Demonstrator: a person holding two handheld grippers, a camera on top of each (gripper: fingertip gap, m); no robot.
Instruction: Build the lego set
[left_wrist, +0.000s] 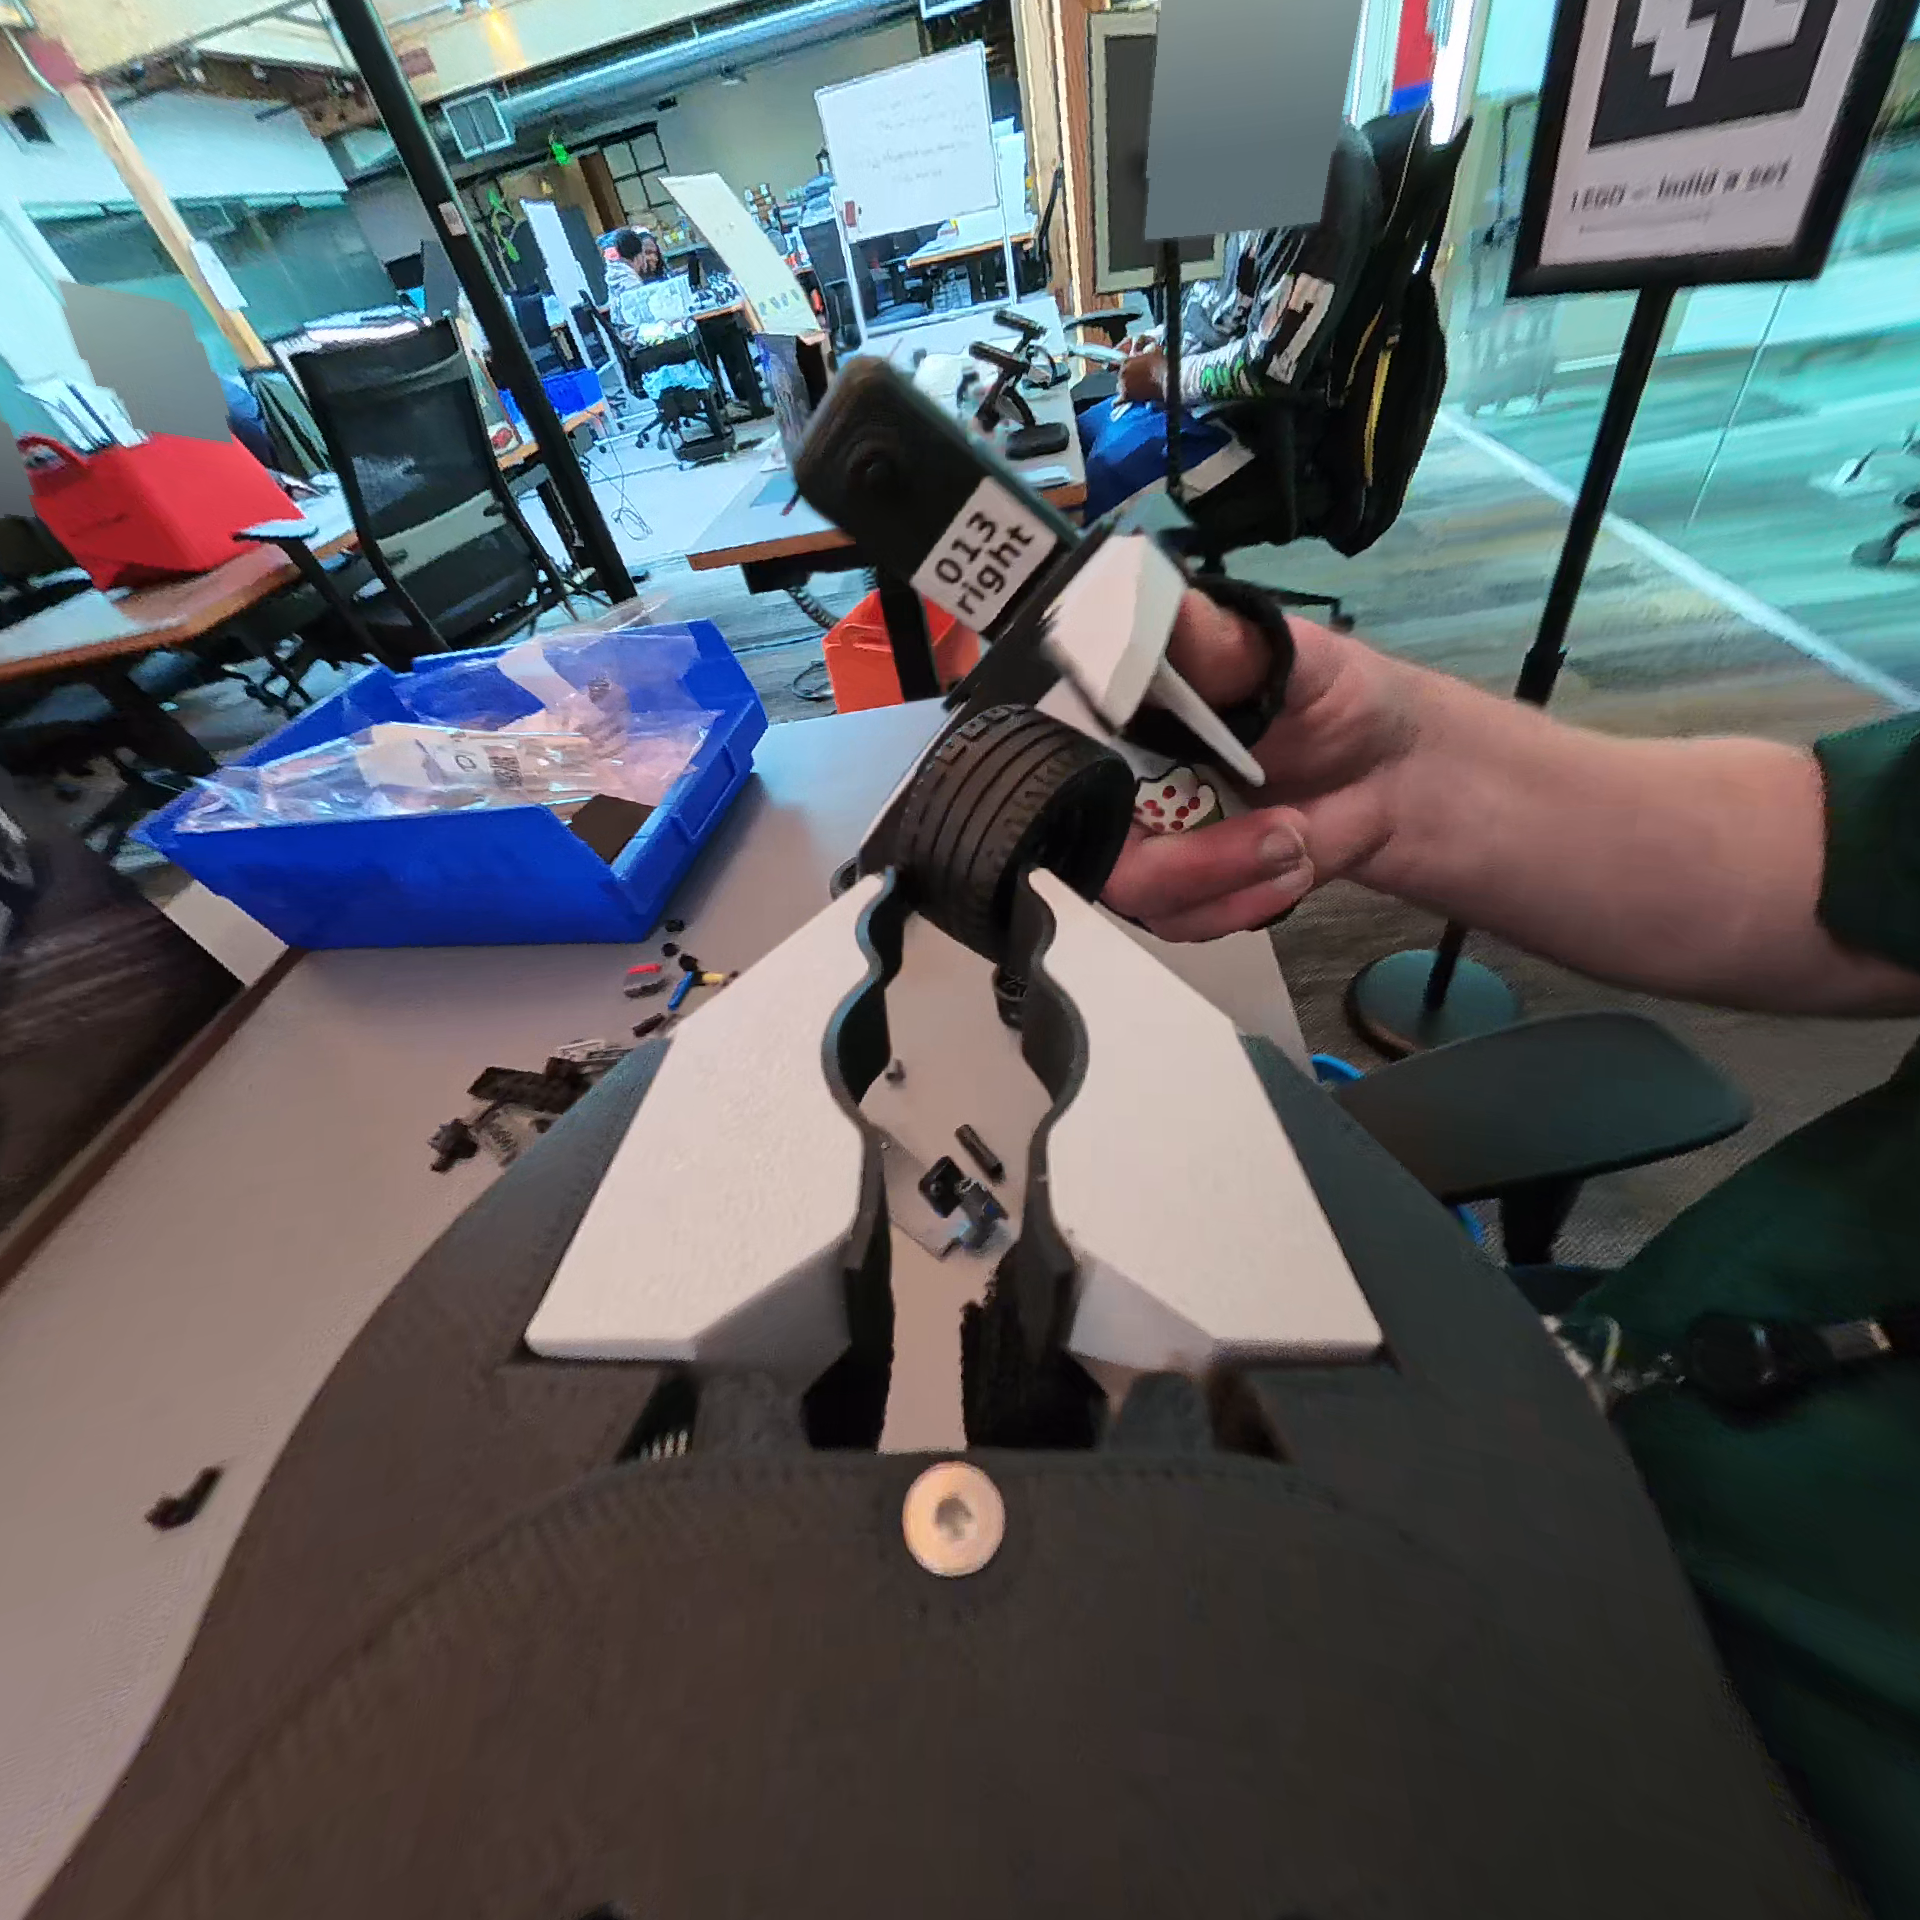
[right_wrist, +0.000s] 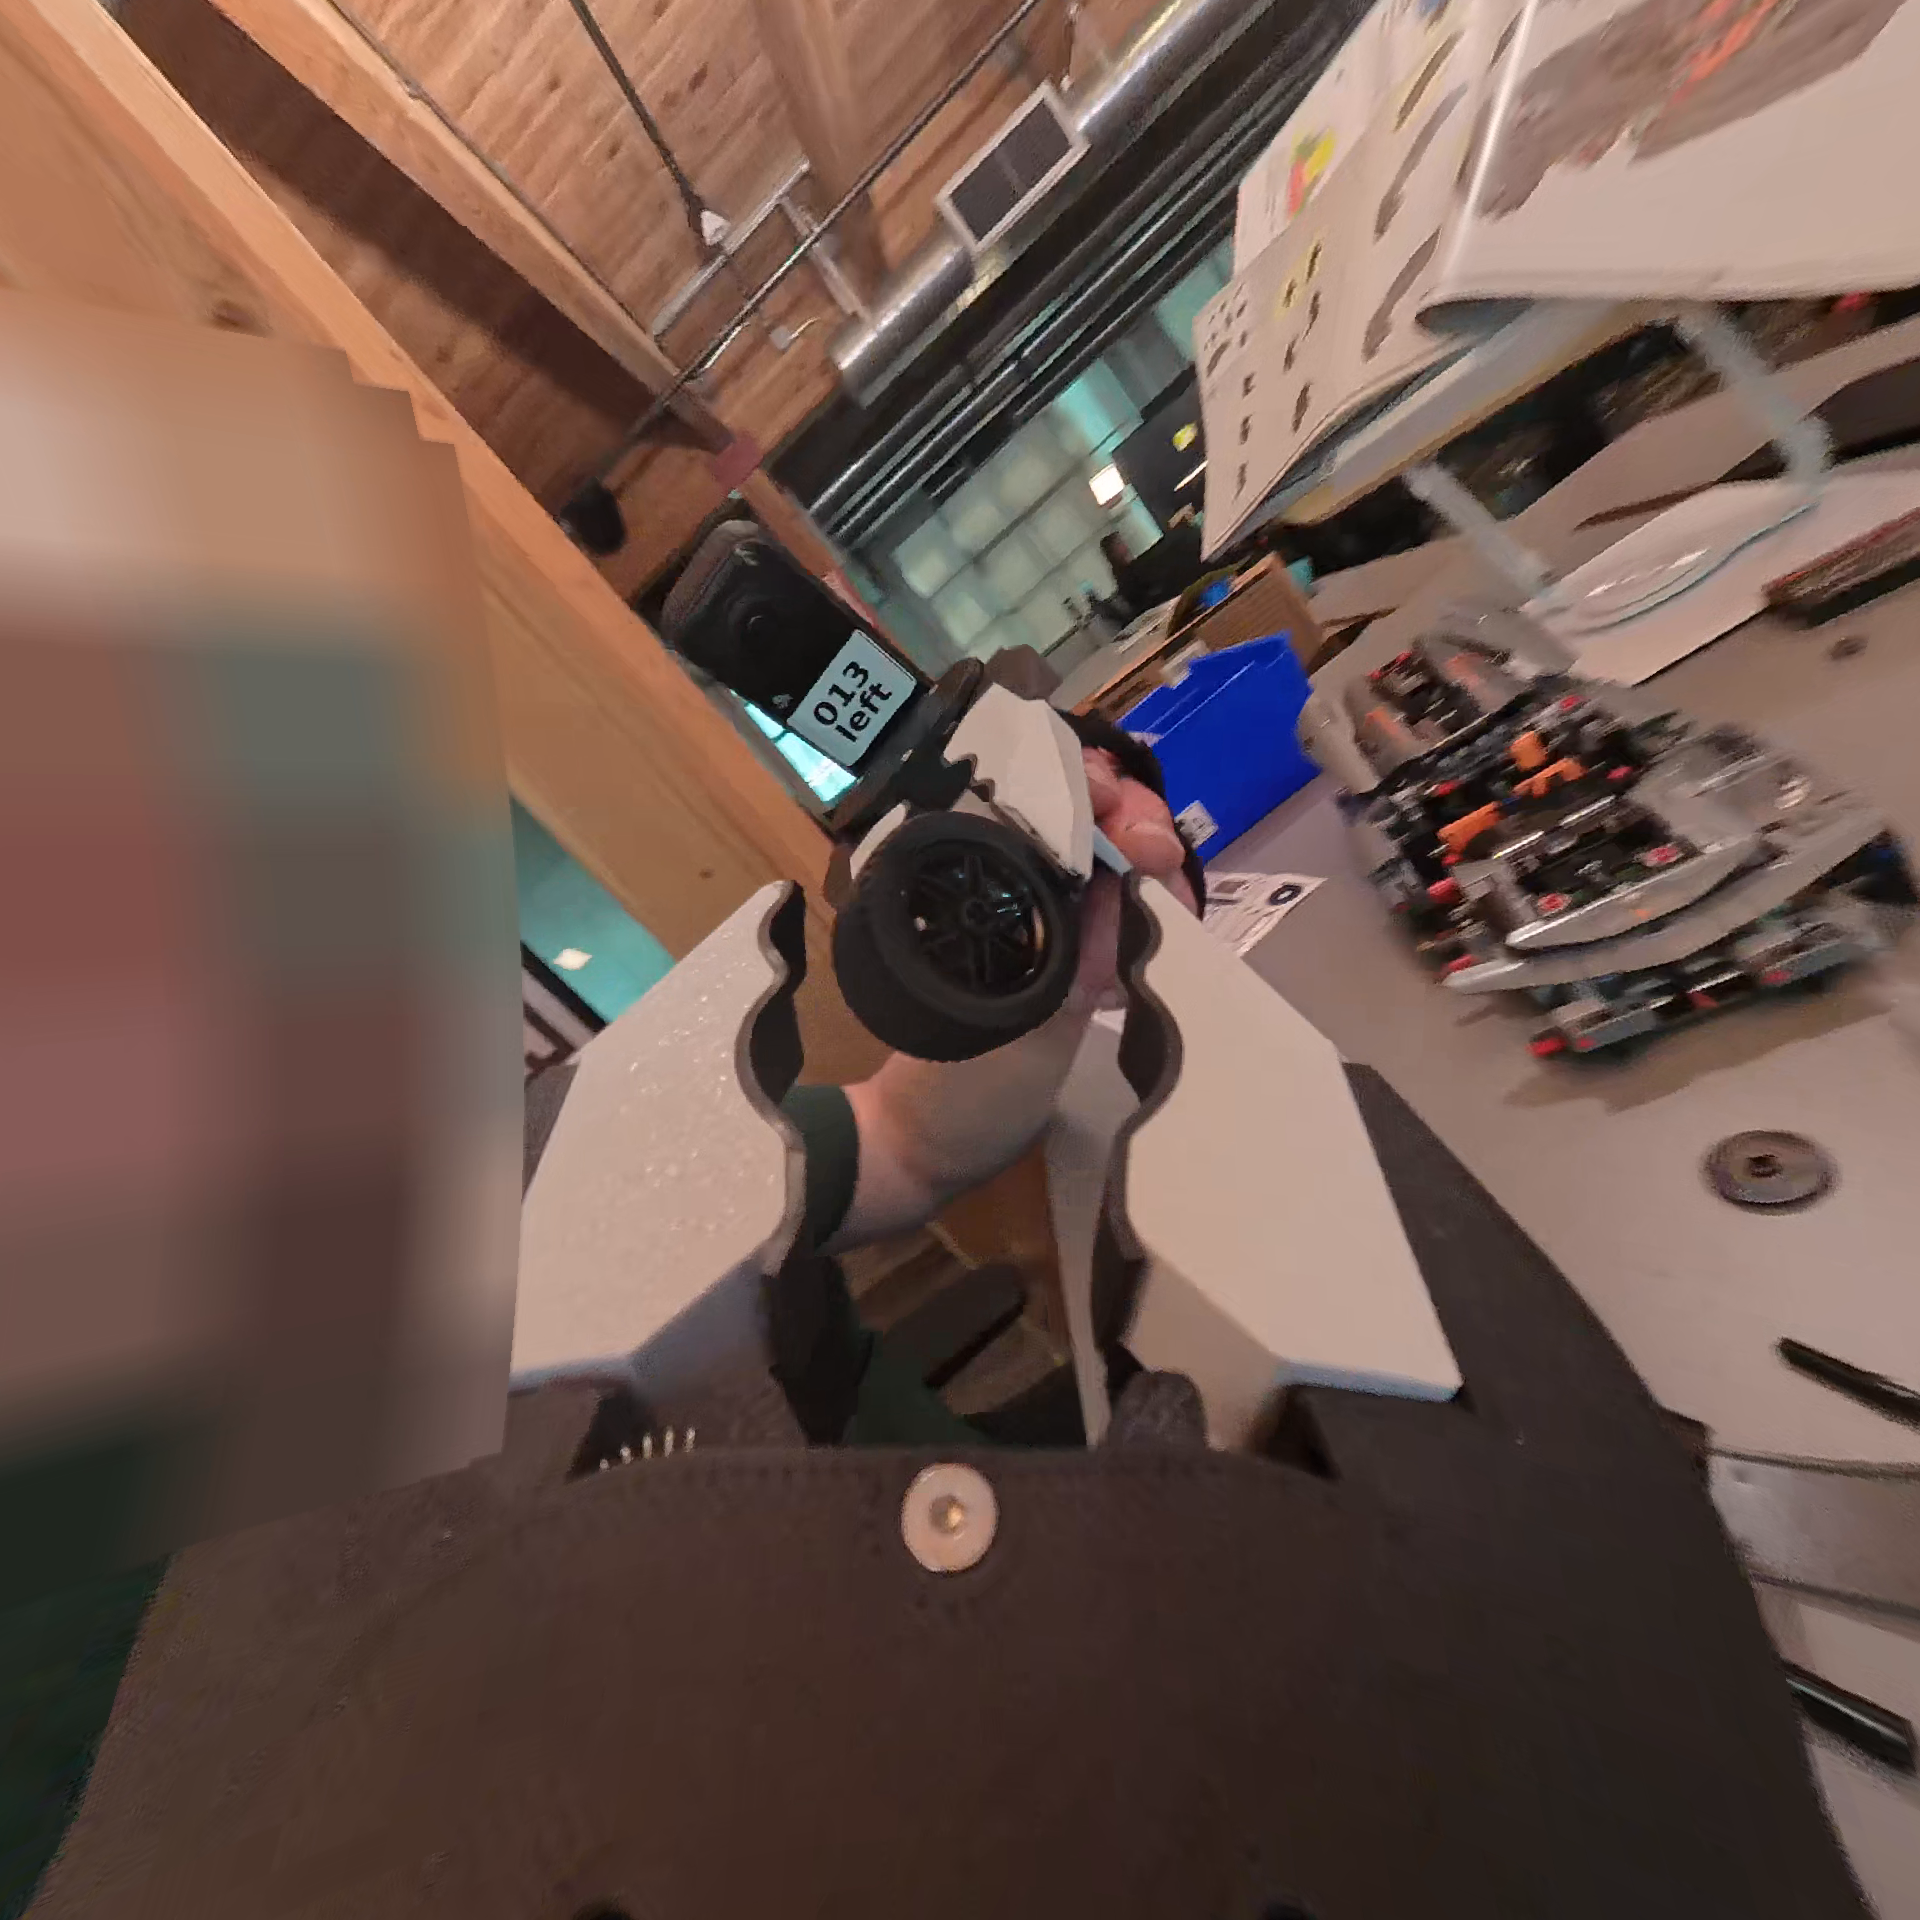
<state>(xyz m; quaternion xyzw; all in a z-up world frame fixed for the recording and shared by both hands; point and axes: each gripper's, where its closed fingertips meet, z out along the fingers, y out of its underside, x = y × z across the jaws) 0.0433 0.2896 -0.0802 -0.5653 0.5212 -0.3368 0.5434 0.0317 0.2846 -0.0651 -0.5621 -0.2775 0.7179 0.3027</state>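
— How far along?

— Roughly midway, at a guess. Part-built car chassis (right_wrist: 1621, 862) lying on the table (right_wrist: 1558, 1091) at two o'clock in the right wrist view, too blurred to count wheels. Loose pieces (left_wrist: 540, 1101) scattered at nine o'clock in the left wrist view, bagged parts in the blue bin (left_wrist: 468, 873) at ten.

— And the wheel?

— Black wheel (left_wrist: 1013, 821) up at twelve o'clock, clear of the table, pinched in the tips of the left hand-held gripper (left_wrist: 961, 899). Not yet fitted.

— Pose of the other?

— Right hand-held gripper (right_wrist: 956, 904) raised and tilted, facing the left one tip to tip, spread wide, gripping nothing, with the wheel's hub just ahead. Right hand (left_wrist: 1299, 790) wrapped round its handle.
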